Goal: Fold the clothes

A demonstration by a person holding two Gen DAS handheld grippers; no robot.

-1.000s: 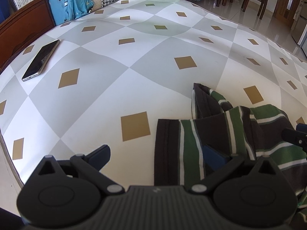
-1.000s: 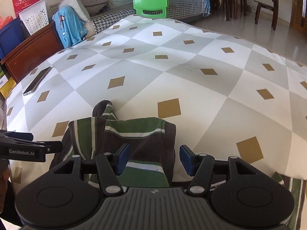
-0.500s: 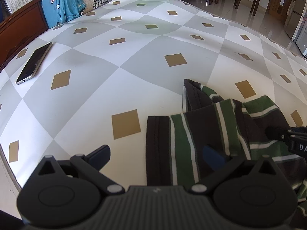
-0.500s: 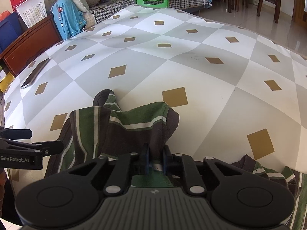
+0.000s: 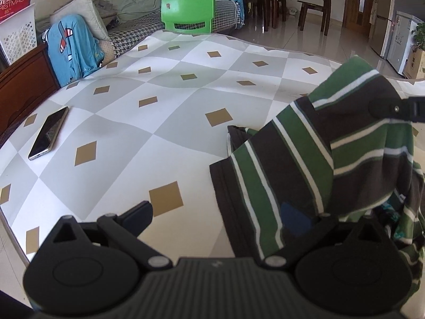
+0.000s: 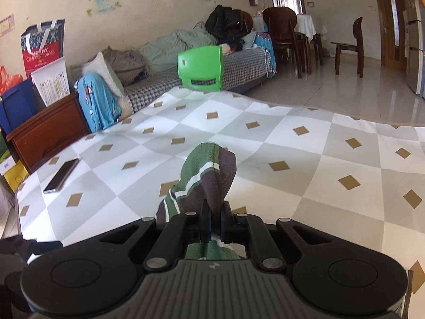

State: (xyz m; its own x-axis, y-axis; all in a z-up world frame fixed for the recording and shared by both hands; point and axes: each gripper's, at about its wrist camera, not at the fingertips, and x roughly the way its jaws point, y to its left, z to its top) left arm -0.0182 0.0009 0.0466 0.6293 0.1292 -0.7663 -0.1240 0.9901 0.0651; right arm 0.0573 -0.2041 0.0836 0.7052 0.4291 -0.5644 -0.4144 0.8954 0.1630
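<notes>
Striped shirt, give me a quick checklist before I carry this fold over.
1. Right tongs shut on the striped shirt: ok.
2. Held part lifted off the tablecloth: ok.
3. Left tongs open, one finger over the near hem, nothing gripped: ok if it is only meant to pin.
4. Phone well apart from the shirt: ok.
5. Layers flat under the lifted part: cannot tell, hidden.

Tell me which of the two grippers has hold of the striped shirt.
The right gripper: its jaws are shut on a fold of the striped shirt. The left gripper is open, one finger on the cloth.
</notes>
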